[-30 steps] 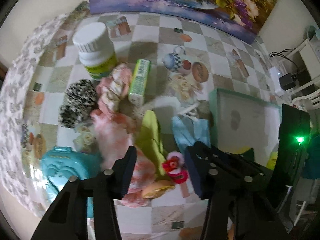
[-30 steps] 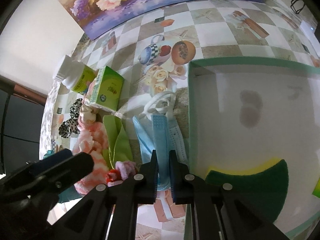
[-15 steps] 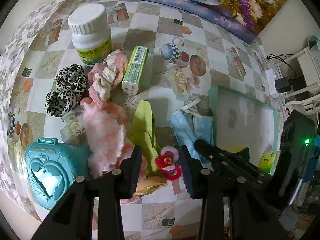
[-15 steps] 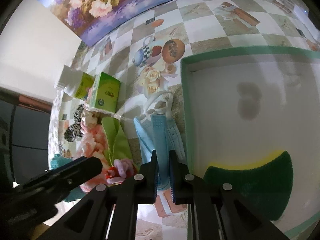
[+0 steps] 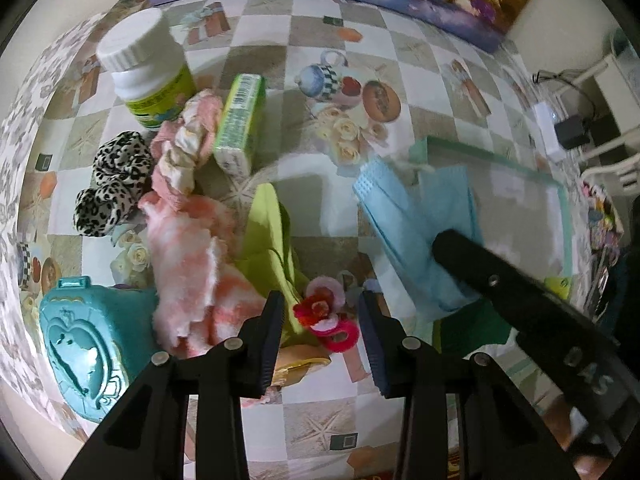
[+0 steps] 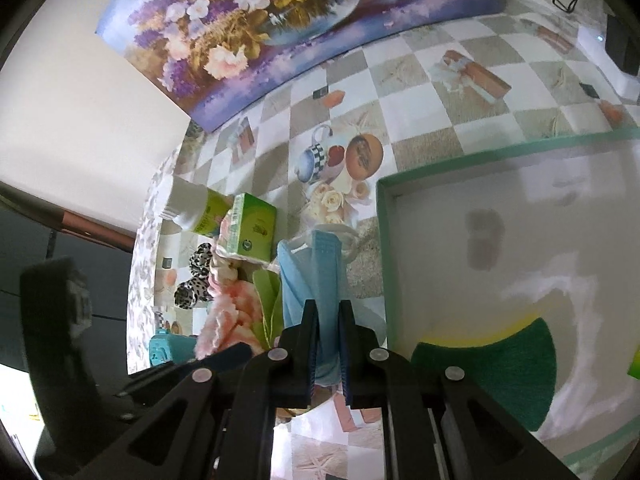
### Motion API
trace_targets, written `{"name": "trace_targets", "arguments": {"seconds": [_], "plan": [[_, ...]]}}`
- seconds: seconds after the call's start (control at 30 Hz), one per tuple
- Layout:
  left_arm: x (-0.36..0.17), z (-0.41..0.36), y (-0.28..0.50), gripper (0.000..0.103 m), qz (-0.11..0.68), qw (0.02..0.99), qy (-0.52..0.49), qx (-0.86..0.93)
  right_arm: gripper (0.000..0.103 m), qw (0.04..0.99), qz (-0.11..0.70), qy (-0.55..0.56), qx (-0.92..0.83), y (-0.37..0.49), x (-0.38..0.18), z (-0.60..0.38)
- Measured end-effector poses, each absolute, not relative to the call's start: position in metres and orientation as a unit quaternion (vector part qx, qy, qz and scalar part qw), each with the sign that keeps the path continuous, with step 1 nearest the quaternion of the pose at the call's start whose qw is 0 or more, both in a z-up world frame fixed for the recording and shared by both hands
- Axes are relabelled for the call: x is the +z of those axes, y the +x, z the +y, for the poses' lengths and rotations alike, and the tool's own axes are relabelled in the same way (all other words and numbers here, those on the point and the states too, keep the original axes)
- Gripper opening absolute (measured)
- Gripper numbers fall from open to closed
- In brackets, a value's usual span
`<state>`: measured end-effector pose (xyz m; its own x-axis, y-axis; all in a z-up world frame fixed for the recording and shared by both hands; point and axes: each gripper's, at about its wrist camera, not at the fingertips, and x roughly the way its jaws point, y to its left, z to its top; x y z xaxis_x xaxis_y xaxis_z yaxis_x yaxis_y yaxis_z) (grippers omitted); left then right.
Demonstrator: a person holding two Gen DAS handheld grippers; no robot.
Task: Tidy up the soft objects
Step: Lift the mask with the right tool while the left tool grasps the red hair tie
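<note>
1. Jaws of the right gripper (image 6: pixel 328 320) are clamping the blue face mask (image 6: pixel 316 276), which is hanging from the pads just left of the green-rimmed tray (image 6: pixel 382 240), at about nine o'clock from the tray's floor. Jaws of the left gripper (image 5: pixel 322 320) have just been closing and are standing part-open around the red-and-pink hair tie (image 5: pixel 326 314); the pads are not pressing on it as far as I can tell.

2. Biggest risk, in my judgement: the mask is drooping low, so its free end or ear loops (image 5: pixel 414 166) could be catching on the tray's near wall and pulling out of the thin pinch.

3. Next: the pink fluffy cloth (image 5: pixel 188 260) and the green cloth (image 5: pixel 272 236) are lying at nine to eleven o'clock of the hair tie, touching or nearly so. A closing left jaw could be snagging a fold and dragging the pile along.

4. Then: the two grippers are working near each other, with the right one crossing at three o'clock in the left view, so they could be colliding.

5. Smallest: the hair tie is small and springy, and could be squirting out of an off-centre squeeze.
</note>
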<state>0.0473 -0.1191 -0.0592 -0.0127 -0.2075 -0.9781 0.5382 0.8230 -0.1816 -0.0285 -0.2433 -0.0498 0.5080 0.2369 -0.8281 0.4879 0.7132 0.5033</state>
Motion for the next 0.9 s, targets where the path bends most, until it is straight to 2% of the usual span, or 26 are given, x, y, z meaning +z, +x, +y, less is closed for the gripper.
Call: {"name": "trace_targets", "arguments": {"seconds": [0.03, 0.23, 0.47, 0.53, 0.9], "plan": [[-0.061, -0.121, 0.046, 0.034, 0.658, 0.691, 0.13, -0.27, 0.011, 0.786, 0.489, 0.369, -0.08, -0.029, -0.048, -0.244], [-0.072, -0.127, 0.036, 0.026, 0.654, 0.691, 0.162, -0.263, 0.011, 0.783, 0.491, 0.372, -0.081, -0.028, -0.051, -0.245], [-0.073, -0.127, 0.034, 0.021, 0.649, 0.697, 0.164, -0.256, 0.011, 0.783, 0.491, 0.373, -0.082, -0.029, -0.052, -0.246], [-0.072, -0.128, 0.036, 0.014, 0.648, 0.7, 0.161, -0.255, 0.011, 0.783, 0.491, 0.373, -0.083, -0.029, -0.052, -0.247], [-0.051, -0.121, 0.045, 0.014, 0.636, 0.712, 0.147, -0.26, 0.011, 0.788, 0.484, 0.373, -0.083, -0.031, -0.044, -0.249]]}}
